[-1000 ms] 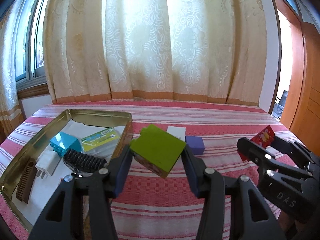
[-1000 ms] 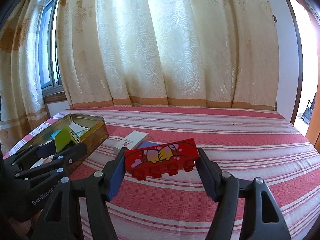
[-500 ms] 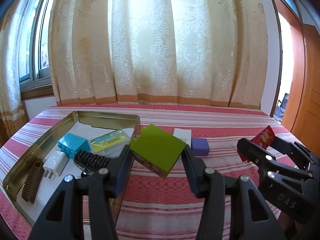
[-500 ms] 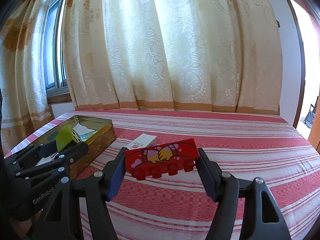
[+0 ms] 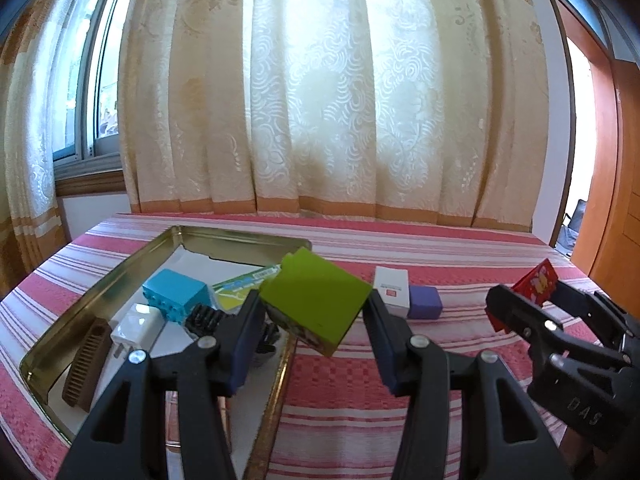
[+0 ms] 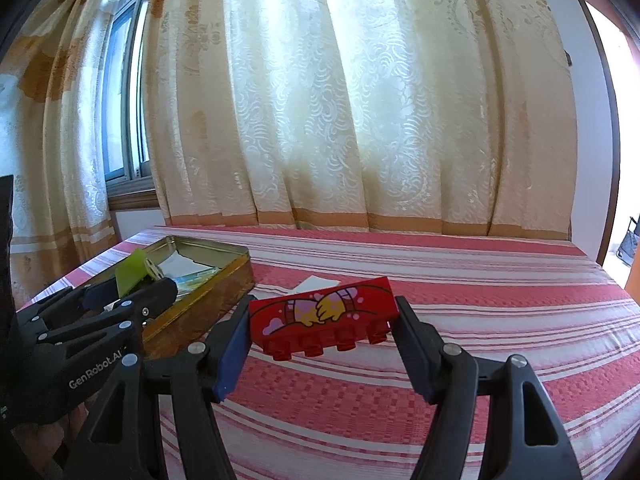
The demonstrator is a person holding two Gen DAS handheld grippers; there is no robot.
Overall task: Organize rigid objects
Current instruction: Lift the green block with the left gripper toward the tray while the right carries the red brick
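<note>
My left gripper (image 5: pixel 314 312) is shut on a lime green block (image 5: pixel 316 300) and holds it tilted above the right rim of a gold metal tin (image 5: pixel 120 280). The tin holds a cyan brick (image 5: pixel 176 294), a white plug (image 5: pixel 136 326), a brown comb (image 5: pixel 86 364), a black brush (image 5: pixel 204 318) and a green card (image 5: pixel 244 286). My right gripper (image 6: pixel 322 324) is shut on a red picture brick (image 6: pixel 324 320), held above the striped cloth to the right of the tin (image 6: pixel 208 280). Each gripper shows in the other's view.
A white box (image 5: pixel 392 290) and a purple block (image 5: pixel 426 302) lie on the red striped tablecloth (image 5: pixel 360 392) right of the tin. Cream curtains hang behind the table. A wooden door stands at the far right.
Both grippers have risen and moved closer to the tin with their blocks still held. The left gripper has shifted a little left over the tin's right rim.
</note>
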